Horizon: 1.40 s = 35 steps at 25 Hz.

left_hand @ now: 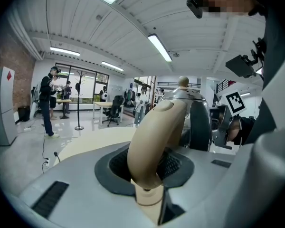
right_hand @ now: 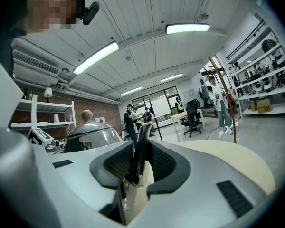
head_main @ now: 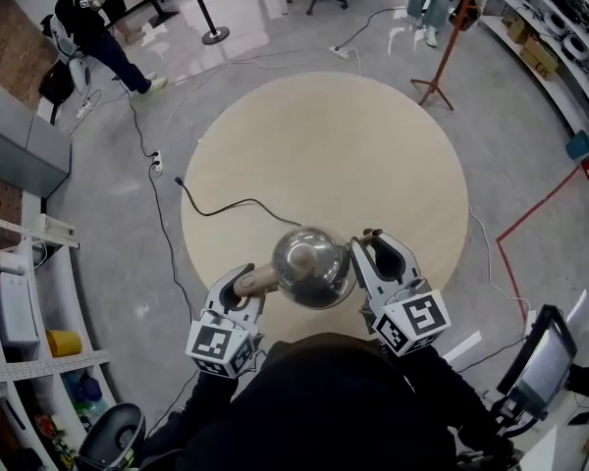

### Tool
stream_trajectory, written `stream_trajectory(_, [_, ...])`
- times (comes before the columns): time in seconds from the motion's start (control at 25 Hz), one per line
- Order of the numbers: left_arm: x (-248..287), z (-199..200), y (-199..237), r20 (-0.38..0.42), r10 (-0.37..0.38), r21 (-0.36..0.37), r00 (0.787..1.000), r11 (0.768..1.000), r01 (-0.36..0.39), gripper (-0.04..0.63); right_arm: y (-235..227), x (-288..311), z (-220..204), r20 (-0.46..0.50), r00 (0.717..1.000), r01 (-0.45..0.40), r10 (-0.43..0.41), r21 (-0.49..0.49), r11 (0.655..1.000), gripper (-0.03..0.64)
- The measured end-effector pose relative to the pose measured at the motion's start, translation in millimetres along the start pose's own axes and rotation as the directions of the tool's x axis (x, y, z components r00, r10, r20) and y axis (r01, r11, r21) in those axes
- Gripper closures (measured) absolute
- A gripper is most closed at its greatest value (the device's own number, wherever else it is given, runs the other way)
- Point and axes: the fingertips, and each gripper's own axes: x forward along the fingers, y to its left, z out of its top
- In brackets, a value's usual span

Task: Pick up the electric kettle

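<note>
Electric kettle (head_main: 312, 268) over tabletop (head_main: 324, 135), left tool (head_main: 247, 283) tight on beige handle (left_hand: 154, 141), right tool (head_main: 368, 243) tight on dark spout (right_hand: 141, 144)

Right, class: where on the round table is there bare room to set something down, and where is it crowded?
Bare: the far half of the round beige table, and its right side past the right claw. A black power cable crosses the left side. Crowded: the near edge, where it and the left claw grip the round silver electric kettle.
</note>
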Motion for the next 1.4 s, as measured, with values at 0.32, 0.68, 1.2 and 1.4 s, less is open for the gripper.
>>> stream_trajectory(0.32, [-1.7, -0.9, 2.6, 0.047, 0.044, -0.045, 0.998, 0.998, -0.041, 0.495, 0.9, 7.0, 1.9, 0.034, 0.999, -0.037, 0.039, -0.036, 0.999, 0.514])
stream_trajectory(0.68, [-4.4, 6.0, -5.0, 0.018, 0.009, -0.049, 1.0, 0.999, -0.008, 0.499, 1.5, -0.5, 8.1, 0.01, 1.0, -0.003, 0.003, -0.004, 1.0, 0.514])
stream_trajectory(1.2, [-0.4, -0.4, -6.8, 0.005, -0.021, -0.026, 1.0, 0.999, 0.021, 0.502, -2.4, -2.8, 0.9, -0.005, 1.0, 0.016, -0.016, 0.022, 1.0, 0.514])
stream_trajectory(1.4, [-0.4, -6.2, -8.5, -0.01, -0.005, -0.033, 1.0, 0.999, 0.005, 0.502, -5.3, -1.5, -6.0, -0.033, 0.999, 0.007, -0.006, 0.034, 0.999, 0.514])
